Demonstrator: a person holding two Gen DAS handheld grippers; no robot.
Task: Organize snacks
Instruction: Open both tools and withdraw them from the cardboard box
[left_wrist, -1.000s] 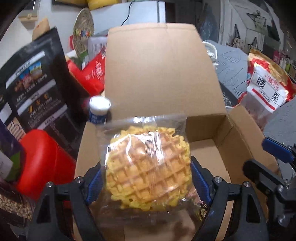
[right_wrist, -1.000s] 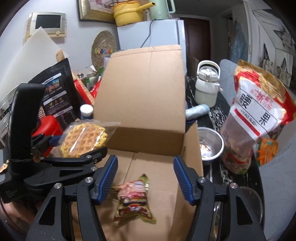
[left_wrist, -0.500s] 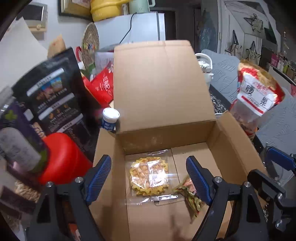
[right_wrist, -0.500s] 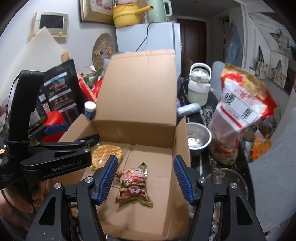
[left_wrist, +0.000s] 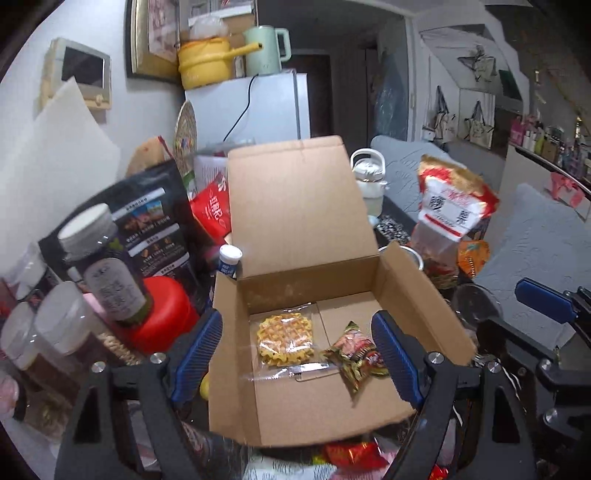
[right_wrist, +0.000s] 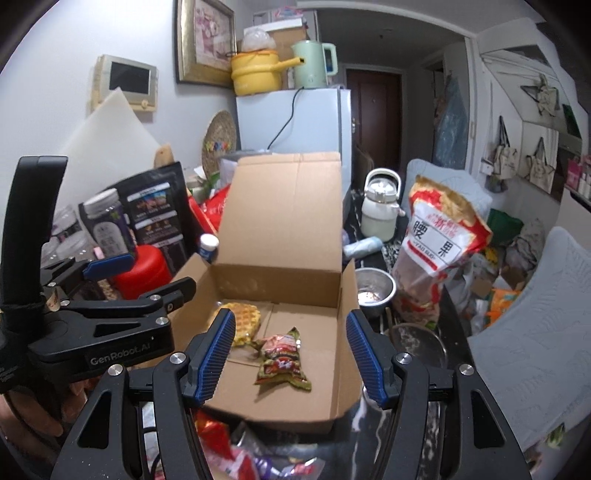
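Left gripper (left_wrist: 295, 354) hangs with its jaws spread wide and nothing between the pads; right gripper (right_wrist: 291, 354) is also spread, a bit narrower, also empty. Both of ours hover above the near edge of the cardboard box (left_wrist: 236, 369), pointing down into it. Task items so far: the wrapped waffle (left_wrist: 286, 339) lies flat on the box floor, far-left part, and the small snack packet (left_wrist: 354, 356) lies just beside it on the right, corners near or touching, we can't tell which. Box lid flap (left_wrist: 295, 199) stands upright at the far side. Risks as we see them: more loose wrappers sit on the table right under the near wall of the box (right_wrist: 218, 435), so reaching for them means dropping a gripper close to that wall, and a finger can catch the rim and shove or tip the light box. Left side is crowded: dark jar (left_wrist: 107, 266) perched on the red container (left_wrist: 166, 317), plus clear jars beside it; a wide left swing can knock the stack. On the right, the tall cashew bag (right_wrist: 439, 240) stands beside the steel bowl (right_wrist: 373, 288) and looks top-heavy. The two grippers are close together, so we can also clash with each other.
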